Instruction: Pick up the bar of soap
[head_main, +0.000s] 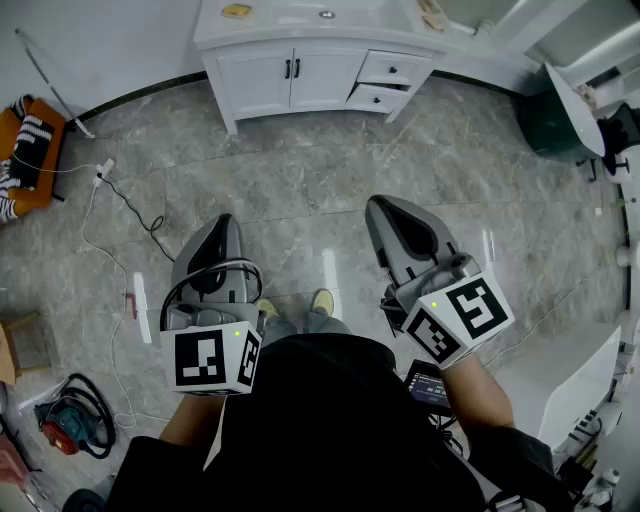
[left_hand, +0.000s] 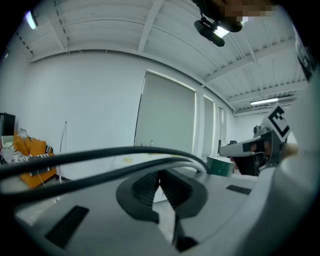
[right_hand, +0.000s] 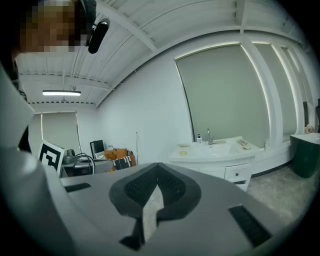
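The bar of soap (head_main: 236, 11) is a small yellow piece on the left of the white vanity top (head_main: 300, 25), far ahead of me. It also shows as a yellow spot, the soap (right_hand: 183, 152) in the right gripper view and the soap (left_hand: 127, 160) in the left gripper view. My left gripper (head_main: 224, 222) is shut and empty, held low over the floor and pointing at the vanity. My right gripper (head_main: 378, 205) is shut too, with nothing between its pads, level with the left one. Both are well short of the vanity.
The vanity has doors and drawers (head_main: 392, 70) below a basin with a tap (right_hand: 208, 136). An orange seat (head_main: 25, 150) and white cables (head_main: 110, 250) lie at the left. A dark green bin (head_main: 550, 125) stands at the right, a white panel (head_main: 585, 375) near my right side.
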